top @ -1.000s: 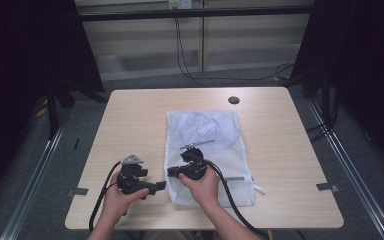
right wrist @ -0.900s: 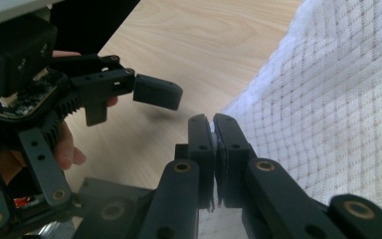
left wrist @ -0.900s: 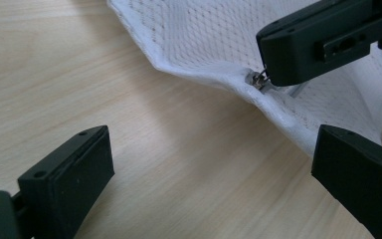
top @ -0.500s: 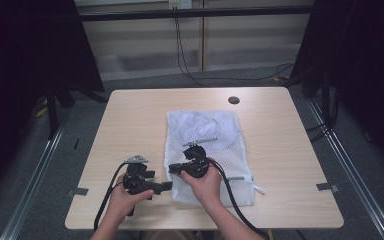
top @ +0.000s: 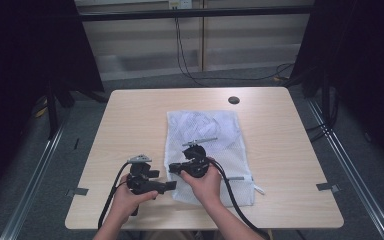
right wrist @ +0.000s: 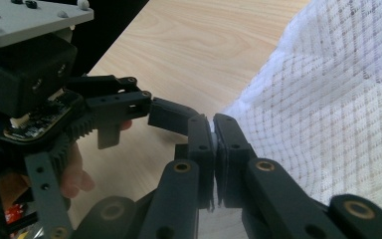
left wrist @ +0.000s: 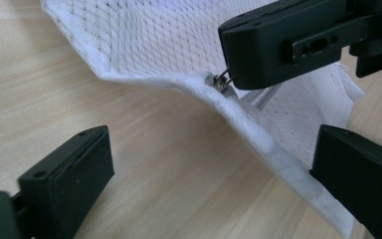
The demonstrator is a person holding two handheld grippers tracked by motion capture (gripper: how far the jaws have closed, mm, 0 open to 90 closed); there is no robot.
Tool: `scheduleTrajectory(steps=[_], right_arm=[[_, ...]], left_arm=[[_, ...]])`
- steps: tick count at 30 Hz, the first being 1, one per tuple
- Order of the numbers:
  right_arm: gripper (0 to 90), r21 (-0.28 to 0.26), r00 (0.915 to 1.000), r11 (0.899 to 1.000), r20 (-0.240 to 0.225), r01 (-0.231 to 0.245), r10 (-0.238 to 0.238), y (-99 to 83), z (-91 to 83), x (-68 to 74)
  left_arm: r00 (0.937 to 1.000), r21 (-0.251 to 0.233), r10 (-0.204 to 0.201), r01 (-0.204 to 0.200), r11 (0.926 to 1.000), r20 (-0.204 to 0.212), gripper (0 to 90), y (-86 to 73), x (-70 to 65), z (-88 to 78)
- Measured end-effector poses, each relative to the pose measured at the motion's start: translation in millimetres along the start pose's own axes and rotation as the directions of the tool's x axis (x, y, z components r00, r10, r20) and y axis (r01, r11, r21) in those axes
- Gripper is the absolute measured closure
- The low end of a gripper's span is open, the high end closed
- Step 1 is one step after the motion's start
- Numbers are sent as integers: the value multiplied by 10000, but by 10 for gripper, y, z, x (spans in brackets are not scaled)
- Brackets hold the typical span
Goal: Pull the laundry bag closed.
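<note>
Right tongs [left wrist: 229, 77] clamped on mesh bag's [top: 205, 132] zipper pull [left wrist: 222, 79]; left tongs [left wrist: 204, 184] apart beside the bag's hem, likely to steady it.

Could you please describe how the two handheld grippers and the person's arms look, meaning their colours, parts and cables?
Both the left gripper and the right gripper are black, with blocky jaws on pinned link arms. Each carries a grey three-cornered plate on top and trails a black cable. The person's forearms are bare, with no sleeves.
</note>
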State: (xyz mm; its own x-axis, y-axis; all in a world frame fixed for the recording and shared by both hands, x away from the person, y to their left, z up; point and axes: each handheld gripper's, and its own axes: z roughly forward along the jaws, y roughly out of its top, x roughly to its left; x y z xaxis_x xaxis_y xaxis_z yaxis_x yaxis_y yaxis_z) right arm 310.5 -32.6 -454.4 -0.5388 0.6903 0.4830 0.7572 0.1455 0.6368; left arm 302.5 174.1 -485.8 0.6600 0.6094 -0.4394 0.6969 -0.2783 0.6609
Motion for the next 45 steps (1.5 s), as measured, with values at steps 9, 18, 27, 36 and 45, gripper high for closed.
scheduleTrajectory(steps=[9,18,27,36,45], right_arm=[[867,-84,10000,9999,-9,70,-70,17,-31,27],[868,-179,9999,9998,-83,88,-90,22,-59,23],[868,-216,10000,9997,-62,63,-64,33,-77,26],[868,-236,9998,9996,-124,124,-127,56,-82,48],[868,-234,9998,9996,-158,127,-131,43,-66,40]], left_arm=[[9989,37,-20,18,10000,472,125,24,-31,106],[9956,-341,-9,41,9994,933,264,40,-32,136],[9936,-174,-434,454,9988,1045,389,54,-30,149],[9894,263,-885,861,9959,1153,578,80,-31,148],[9879,292,-1085,1059,9939,1105,737,95,-24,110]])
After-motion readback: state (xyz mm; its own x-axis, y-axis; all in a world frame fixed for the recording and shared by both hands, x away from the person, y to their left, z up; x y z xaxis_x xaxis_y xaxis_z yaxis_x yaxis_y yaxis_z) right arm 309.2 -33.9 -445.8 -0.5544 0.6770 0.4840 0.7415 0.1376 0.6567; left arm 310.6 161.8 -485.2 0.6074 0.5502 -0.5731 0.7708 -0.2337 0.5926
